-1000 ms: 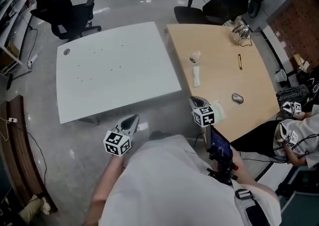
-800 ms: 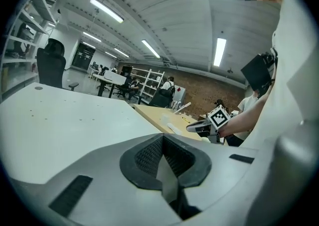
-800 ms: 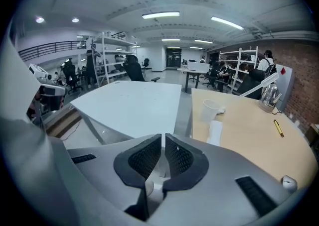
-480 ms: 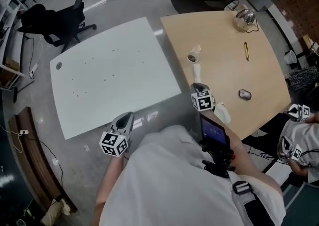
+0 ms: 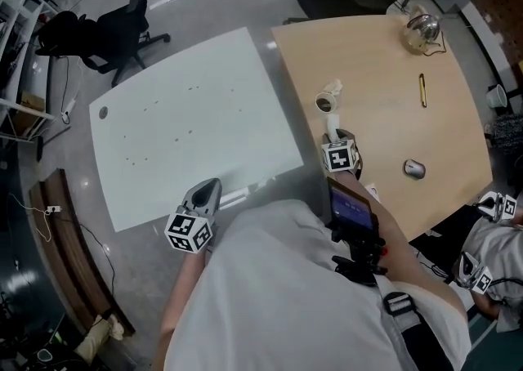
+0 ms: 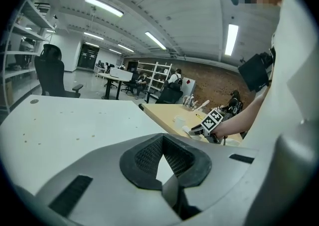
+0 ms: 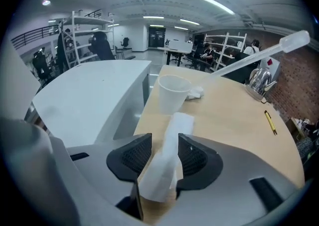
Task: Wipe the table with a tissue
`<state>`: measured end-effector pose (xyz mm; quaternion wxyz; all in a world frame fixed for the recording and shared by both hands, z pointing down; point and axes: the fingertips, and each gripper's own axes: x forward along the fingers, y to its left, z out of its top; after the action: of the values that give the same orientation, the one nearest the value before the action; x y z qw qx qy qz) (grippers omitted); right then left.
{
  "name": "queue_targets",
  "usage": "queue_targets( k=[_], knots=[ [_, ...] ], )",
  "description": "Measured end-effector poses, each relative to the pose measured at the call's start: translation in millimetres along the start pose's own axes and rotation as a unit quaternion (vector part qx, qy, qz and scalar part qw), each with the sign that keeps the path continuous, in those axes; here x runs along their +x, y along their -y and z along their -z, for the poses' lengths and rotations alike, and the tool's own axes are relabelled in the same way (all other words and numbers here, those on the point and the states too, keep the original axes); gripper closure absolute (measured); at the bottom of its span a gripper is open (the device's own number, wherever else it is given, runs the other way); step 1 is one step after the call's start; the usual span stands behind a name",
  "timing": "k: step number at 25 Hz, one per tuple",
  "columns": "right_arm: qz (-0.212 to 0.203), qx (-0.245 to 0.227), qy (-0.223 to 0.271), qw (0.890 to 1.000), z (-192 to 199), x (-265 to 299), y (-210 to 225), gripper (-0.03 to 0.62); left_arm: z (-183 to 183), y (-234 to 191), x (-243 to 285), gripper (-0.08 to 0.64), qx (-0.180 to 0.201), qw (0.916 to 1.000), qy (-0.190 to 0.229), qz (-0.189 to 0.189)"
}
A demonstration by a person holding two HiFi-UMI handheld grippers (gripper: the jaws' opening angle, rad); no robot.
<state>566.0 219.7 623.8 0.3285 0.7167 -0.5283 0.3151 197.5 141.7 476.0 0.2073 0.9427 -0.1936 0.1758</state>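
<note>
Straddling the tissue: right gripper (image 7: 160, 156), and its jaws are spread wide, one pad on each side of the strip.
Tissue (image 7: 171, 138): folded long and white, flat on the wooden table (image 5: 384, 51). It runs from between the pads out past their tips. The right-hand pad looks to brush it, but I can't be sure of contact.
Paper cup (image 7: 172, 94): upright, just beyond the tissue's far end, dead ahead of the right gripper.
Crumpled paper (image 7: 197, 92): against the cup, ahead and a touch to the right.
Pen (image 5: 422, 90): well ahead and off to the right of that gripper.
Mouse (image 5: 414, 168): out to the right gripper's right.
Left gripper (image 5: 206, 194): jaws closed tip to tip with nothing in them, held off the near edge of the white table (image 5: 188, 124).
White table: ahead of the left gripper and left of the right one, with a few dark specks on top.
</note>
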Motion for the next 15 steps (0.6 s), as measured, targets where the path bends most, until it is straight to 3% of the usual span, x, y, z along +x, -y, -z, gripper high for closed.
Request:
queue_targets(
  k=[7,15],
  knots=[
    [0.011,0.022,-0.021,0.999,7.2,15.1,10.5,0.448,-25.6,10.2,33.9,0.555,0.020,0.9996,-0.008,0.020],
    [0.003,0.045,-0.025,0.999,10.2,15.2,20.7,0.506,-30.4,17.6,51.6,0.555,0.031,0.9986,-0.025,0.035]
  ],
)
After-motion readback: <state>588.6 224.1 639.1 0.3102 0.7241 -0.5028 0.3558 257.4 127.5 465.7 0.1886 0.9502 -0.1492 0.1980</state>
